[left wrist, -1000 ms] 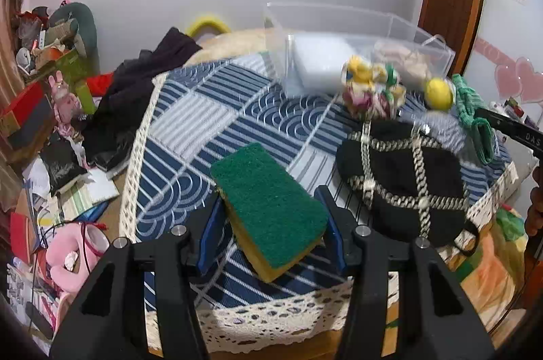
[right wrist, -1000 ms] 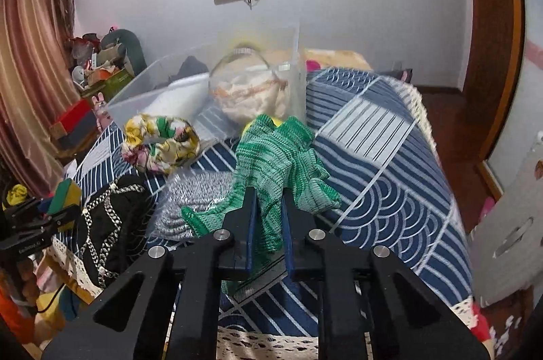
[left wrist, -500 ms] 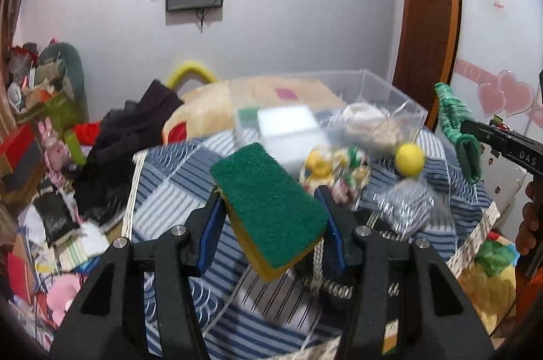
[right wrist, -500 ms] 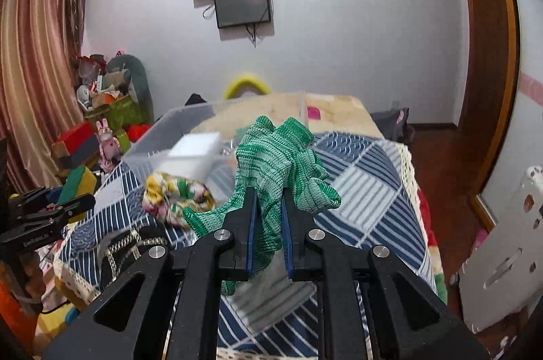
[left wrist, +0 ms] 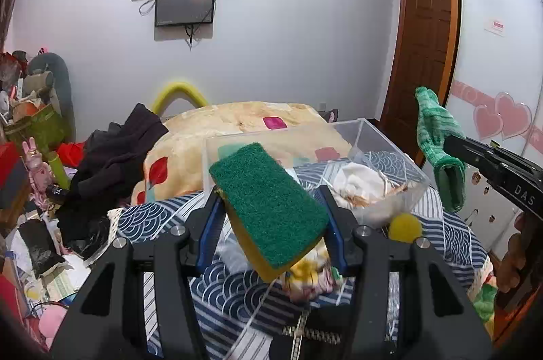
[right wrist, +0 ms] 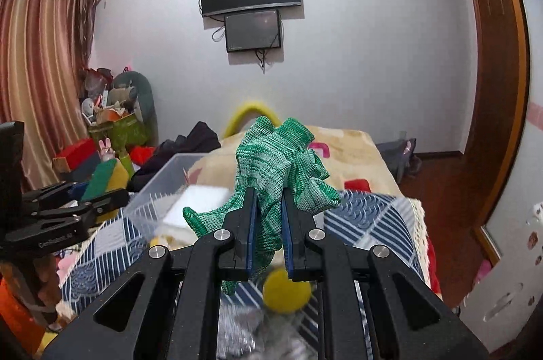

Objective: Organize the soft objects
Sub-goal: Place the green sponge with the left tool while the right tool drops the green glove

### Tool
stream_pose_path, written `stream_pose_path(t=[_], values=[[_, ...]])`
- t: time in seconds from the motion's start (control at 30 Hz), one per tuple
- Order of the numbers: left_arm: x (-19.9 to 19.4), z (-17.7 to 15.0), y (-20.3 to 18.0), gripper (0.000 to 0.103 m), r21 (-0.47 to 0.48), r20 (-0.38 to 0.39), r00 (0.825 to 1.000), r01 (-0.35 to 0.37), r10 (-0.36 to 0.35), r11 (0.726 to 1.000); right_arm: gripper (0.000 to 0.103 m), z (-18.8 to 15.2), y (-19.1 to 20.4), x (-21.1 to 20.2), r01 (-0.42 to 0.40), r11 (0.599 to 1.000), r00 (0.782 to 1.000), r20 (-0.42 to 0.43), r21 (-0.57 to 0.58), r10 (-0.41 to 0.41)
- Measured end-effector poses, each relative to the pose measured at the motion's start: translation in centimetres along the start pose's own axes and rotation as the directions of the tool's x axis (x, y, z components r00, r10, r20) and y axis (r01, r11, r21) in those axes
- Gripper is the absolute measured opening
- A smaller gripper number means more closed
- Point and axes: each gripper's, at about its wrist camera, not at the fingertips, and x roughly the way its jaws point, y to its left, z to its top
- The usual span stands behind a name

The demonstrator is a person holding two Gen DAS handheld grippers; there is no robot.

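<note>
My left gripper (left wrist: pixel 271 207) is shut on a green-and-yellow sponge (left wrist: pixel 268 207) and holds it in the air before a clear plastic bin (left wrist: pixel 373 136). My right gripper (right wrist: pixel 266 210) is shut on a green knitted glove (right wrist: pixel 278 166) and holds it raised; the glove also shows at the right of the left wrist view (left wrist: pixel 437 149). The left gripper with the sponge shows at the left of the right wrist view (right wrist: pixel 101 180). The bin (right wrist: pixel 163 176) holds a white block (right wrist: pixel 197 204) and a pale crumpled item (left wrist: pixel 366 183).
A yellow ball (left wrist: pixel 405 226) and a floral scrunchie (left wrist: pixel 315 271) lie on the blue patterned cloth (left wrist: pixel 230 285) below the grippers. A black chained bag (left wrist: pixel 305 333) sits at the near edge. Dark clothes (left wrist: pixel 115 156) and clutter lie at the left. A beige blanket (left wrist: pixel 237 126) lies behind the bin.
Both grippers have risen and moved towards the bin, each keeping its hold. The bag and scrunchie have dropped low in view, and the wall with its screens now fills the upper frame.
</note>
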Motion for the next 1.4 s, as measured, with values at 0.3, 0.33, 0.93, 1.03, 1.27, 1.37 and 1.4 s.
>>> stream_pose_path(t=[0.3,0.33,0.93,1.03,1.27,1.37,1.4], values=[[5.4,1.2,0.1,0.053,-0.023,-0.084,0.996,0.022,-0.023,1.000,0.012,0.9,2.2,4.3,-0.031,0.998,0.999,-0.033,-0.050,0.030],[6.0,1.2,0.1,0.053,-0.022,-0.094,0.995,0.023,-0.025,1.000,0.012,0.8,2.5,4.8,-0.031,0.998,0.999,-0.044,-0.061,0.028],[10.6,0.2,0.2,0.059,-0.033,-0.199,0.979,0.029,-0.035,0.999,0.014,-1.1,2.8,9.9,-0.030,0.992,0.968,-0.251,-0.119,-0.001],[10.4,0.3,0.3,0.064,-0.038,-0.197,0.980,0.035,-0.042,0.999,0.019,-0.9,2.5,9.3,-0.034,0.994,0.969,-0.248,-0.108,0.006],[7.8,0.8,0.2,0.073,-0.029,-0.142,0.989,0.038,-0.042,0.999,0.051,-0.4,2.1,6.9,-0.010,0.993,0.985,-0.175,-0.116,-0.011],[6.1,1.2,-0.1,0.084,-0.015,-0.104,0.994,0.034,-0.036,0.999,0.055,-0.1,2.2,5.8,-0.002,0.992,0.990,-0.140,-0.126,-0.016],[5.5,1.2,-0.2,0.089,-0.013,-0.090,0.995,0.034,-0.035,0.999,0.057,0.0,2.2,5.3,0.000,0.992,0.992,-0.128,-0.127,-0.016]])
